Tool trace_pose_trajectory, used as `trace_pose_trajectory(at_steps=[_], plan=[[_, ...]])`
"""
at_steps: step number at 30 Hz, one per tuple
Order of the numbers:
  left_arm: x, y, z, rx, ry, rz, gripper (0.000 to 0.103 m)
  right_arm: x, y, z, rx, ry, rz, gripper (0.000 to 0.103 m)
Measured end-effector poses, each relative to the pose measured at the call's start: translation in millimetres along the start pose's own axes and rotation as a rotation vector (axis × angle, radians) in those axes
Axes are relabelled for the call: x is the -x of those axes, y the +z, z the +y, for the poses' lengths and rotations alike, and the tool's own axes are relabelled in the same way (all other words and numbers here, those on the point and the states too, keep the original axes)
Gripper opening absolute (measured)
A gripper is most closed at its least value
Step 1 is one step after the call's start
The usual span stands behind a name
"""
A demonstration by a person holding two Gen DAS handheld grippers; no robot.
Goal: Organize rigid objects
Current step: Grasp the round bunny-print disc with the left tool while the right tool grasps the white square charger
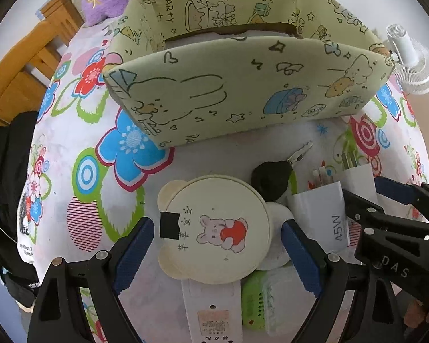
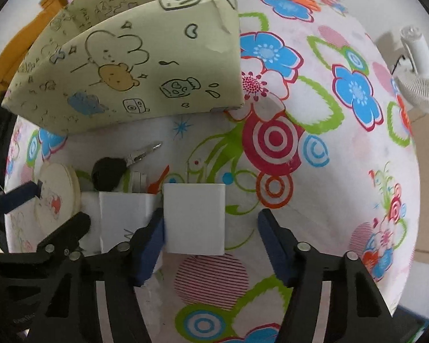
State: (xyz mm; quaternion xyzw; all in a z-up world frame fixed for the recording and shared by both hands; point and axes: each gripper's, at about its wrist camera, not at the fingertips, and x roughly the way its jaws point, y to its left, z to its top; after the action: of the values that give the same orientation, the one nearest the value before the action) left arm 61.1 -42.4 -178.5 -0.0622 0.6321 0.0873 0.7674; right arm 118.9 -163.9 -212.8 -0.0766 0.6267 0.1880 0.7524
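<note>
Right wrist view: the right gripper point(image 2: 211, 243) is seen straddling a white charger block point(image 2: 194, 218), its left pad touching the block's side, its right pad apart from it. A second white charger point(image 2: 125, 217) and a black key point(image 2: 111, 171) are found just left. The left gripper point(image 1: 217, 254) is held spread around a round cream lid point(image 1: 214, 228). A patterned box point(image 1: 243, 91) is set farther back on the floral tablecloth point(image 2: 329, 157).
</note>
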Motion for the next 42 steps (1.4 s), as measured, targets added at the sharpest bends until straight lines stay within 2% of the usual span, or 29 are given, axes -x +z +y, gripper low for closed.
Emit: trace_pose_trajectory(at_steps=[4, 8, 9, 16, 23, 42], plan=[[-3.2, 5.5, -0.9, 0.010, -0.015, 0.001, 0.091, -3.3, 7.1, 4.0, 0.025, -0.001, -0.007, 0.061], [-3.7, 12.0, 8.1, 0.043, -0.050, -0.001, 0.080, -5.1, 12.0, 10.8, 0.051, 0.002, -0.016, 0.047], [-3.4, 13.2, 9.9, 0.049, -0.055, 0.002, 0.080, -4.1, 14.2, 10.9, 0.055, 0.006, -0.016, 0.044], [-0.3, 12.3, 9.5, 0.017, -0.038, -0.010, 0.079, -3.8, 20.6, 9.4, 0.028, 0.035, -0.011, 0.044], [7.3, 7.2, -7.4, 0.003, -0.029, -0.018, 0.079, 6.9, 8.3, 5.4, 0.034, 0.033, -0.028, 0.044], [49.4, 0.5, -5.1, -0.021, -0.014, -0.089, 0.079, 69.6, -9.4, 1.0, 0.019, 0.036, -0.110, 0.043]])
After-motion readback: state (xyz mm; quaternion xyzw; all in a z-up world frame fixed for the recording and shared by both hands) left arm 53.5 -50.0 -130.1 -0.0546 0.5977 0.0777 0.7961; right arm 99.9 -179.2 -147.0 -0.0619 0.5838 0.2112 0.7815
